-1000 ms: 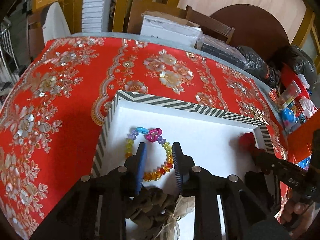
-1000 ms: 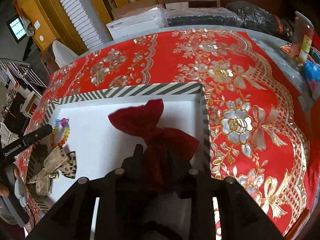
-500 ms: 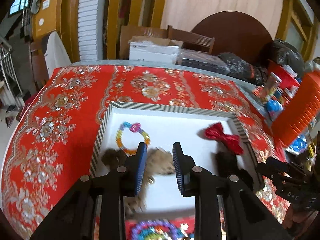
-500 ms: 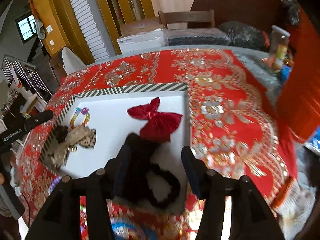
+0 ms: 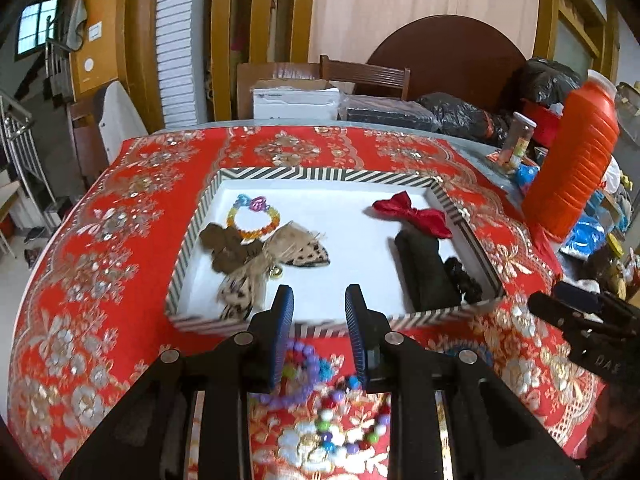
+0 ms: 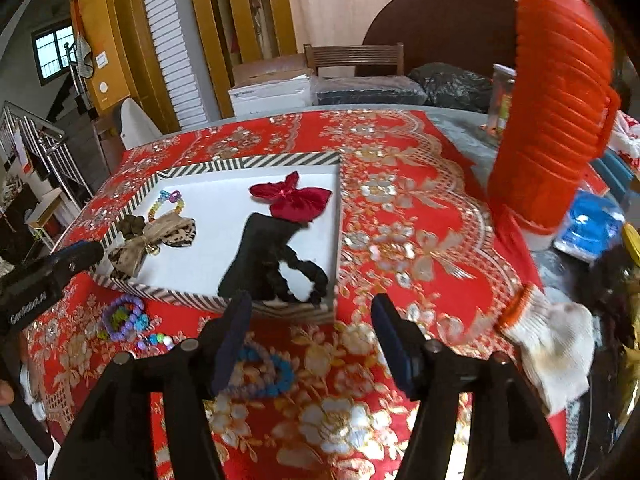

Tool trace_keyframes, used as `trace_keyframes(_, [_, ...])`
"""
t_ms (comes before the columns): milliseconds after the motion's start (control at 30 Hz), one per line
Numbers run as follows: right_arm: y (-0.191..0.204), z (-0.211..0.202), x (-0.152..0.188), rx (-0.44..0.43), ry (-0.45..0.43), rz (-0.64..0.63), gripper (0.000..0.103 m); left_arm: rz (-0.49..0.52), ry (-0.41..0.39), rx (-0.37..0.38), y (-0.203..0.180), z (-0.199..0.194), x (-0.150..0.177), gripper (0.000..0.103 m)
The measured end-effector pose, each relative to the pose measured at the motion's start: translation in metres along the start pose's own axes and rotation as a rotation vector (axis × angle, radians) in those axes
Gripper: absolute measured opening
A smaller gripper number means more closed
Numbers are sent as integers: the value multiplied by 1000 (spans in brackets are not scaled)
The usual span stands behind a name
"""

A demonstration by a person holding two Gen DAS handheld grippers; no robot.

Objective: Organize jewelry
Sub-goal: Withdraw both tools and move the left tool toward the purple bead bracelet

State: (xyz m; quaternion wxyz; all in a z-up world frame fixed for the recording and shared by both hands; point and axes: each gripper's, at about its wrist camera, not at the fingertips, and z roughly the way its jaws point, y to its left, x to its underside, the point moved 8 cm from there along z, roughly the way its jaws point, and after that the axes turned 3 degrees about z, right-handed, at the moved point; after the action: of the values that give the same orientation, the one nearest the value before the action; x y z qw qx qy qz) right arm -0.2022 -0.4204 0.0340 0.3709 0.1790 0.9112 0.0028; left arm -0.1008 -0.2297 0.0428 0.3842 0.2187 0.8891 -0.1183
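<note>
A white tray with a striped rim [image 5: 320, 174] [image 6: 248, 164] holds a rainbow bead bracelet [image 5: 252, 216] [image 6: 166, 202], a brown scrunchie [image 5: 224, 246], a leopard bow [image 5: 276, 256] [image 6: 160, 236], a red bow [image 5: 412, 212] [image 6: 294, 198] and black hair pieces [image 5: 428, 276] [image 6: 264, 264]. My left gripper [image 5: 319, 316] is open and empty above loose bead bracelets [image 5: 300, 372] in front of the tray. My right gripper [image 6: 310, 330] is open and empty above a blue and purple bracelet [image 6: 260, 372].
A tall orange container [image 5: 572, 160] [image 6: 552, 100] stands right of the tray. A white glove [image 6: 548, 336] lies at the right. Boxes and black bags [image 5: 452, 114] crowd the table's far edge. More beads [image 6: 124, 318] lie at the tray's front left corner.
Both grippers pulled back out of the tray toward the near table edge. The right gripper let go of the red bow and black pieces and opened wide; loose bracelets came into view.
</note>
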Motion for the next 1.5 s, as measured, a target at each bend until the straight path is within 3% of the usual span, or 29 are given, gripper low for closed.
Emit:
trace_keyframes(633, [-6,-26,19,29,-13,13,65,47,-45,-84,-2,-29,13,20])
trace_keyframes(1500, [11,-36,21,-20,-13,-27,70,49,-54,-147,14,-39,22,20])
